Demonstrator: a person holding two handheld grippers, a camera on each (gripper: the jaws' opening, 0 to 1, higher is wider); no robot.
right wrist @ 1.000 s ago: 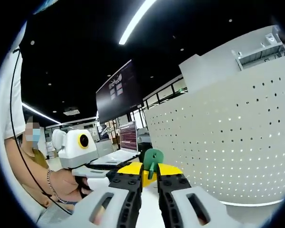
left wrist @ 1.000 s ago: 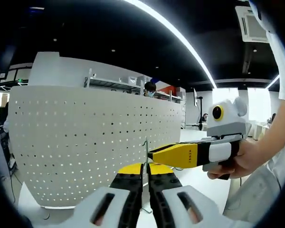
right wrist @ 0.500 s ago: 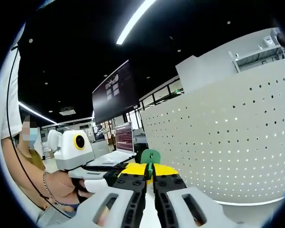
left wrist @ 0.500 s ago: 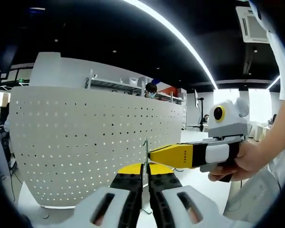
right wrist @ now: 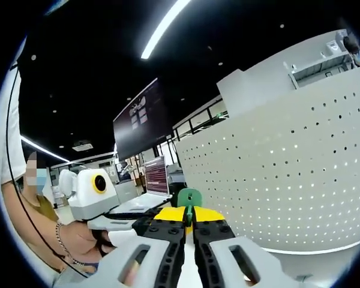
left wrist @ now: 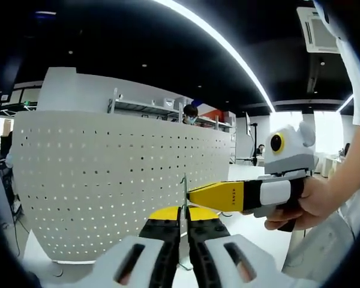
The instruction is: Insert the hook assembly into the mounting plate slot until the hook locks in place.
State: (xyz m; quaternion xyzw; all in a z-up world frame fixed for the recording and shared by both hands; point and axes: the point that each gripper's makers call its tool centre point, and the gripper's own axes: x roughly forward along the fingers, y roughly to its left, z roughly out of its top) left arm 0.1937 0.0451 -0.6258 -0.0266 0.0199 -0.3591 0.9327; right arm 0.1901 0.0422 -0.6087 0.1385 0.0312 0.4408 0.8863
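No writing is legible. The left hand-held gripper [left wrist: 183, 227] clamps a thin metal plate [left wrist: 183, 198] edge-on; the right hand-held gripper [right wrist: 189, 226] clamps a green plastic hook [right wrist: 188, 198] beside a perforated white panel [right wrist: 288, 174].

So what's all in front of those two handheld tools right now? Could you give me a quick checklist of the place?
Surface: pale floor.
Job's things: thin metal plate edge-on in the left tool; green hook piece in the right tool.
Clutter: nothing seen.
Grippers: both tools shut on their parts, tips meeting.
Cables: thin dark cord along a sleeve.
Surroundings: white perforated screen, ceiling light strips, dark hanging display, shelving.
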